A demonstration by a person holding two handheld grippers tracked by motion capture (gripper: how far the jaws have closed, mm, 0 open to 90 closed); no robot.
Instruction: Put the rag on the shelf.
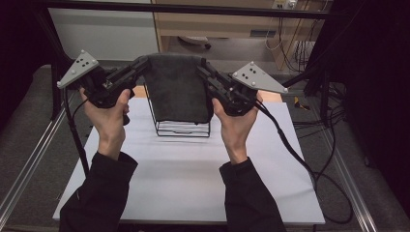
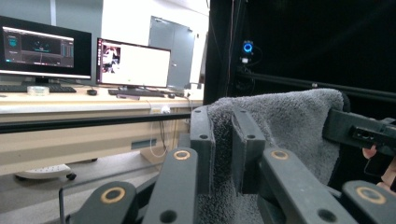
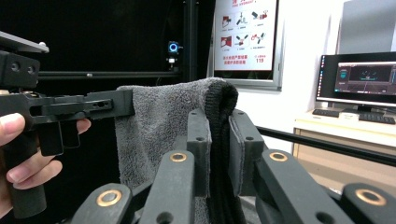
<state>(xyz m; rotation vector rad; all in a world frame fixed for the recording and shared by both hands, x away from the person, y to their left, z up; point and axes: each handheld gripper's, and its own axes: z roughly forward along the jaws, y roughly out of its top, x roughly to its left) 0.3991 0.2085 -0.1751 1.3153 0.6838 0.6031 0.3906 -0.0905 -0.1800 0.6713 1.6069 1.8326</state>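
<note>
Looking down from the high view, I have the grey towel (image 1: pixel 177 87) stretched between my two grippers and lifted above the table (image 1: pixel 193 164), where it hangs in front of the black wire rack (image 1: pixel 183 128) that stands on the white surface. My left gripper (image 1: pixel 143 62) pinches the towel's top corner at about 10 o'clock from the rack, and my right gripper (image 1: pixel 202 65) pinches the opposite corner at about 1 o'clock. The cloth's top edge runs nearly level between the two, and its lower edge drapes down over the upper part of the rack, hiding that part from me.

From the left gripper view, the jaws of my left gripper (image 2: pixel 224 151) are clamped on a fold of the towel (image 2: pixel 285 121), with fabric squeezed between the pads; the other gripper shows at 3 o'clock, biting the far corner. From the right gripper view, the jaws of my right gripper (image 3: pixel 218 156) are likewise closed on the towel (image 3: pixel 159 126), whose dark hemmed edge runs straight down between the pads, and the left gripper appears at 9 o'clock with a hand (image 3: pixel 18 163) around its grip
</note>
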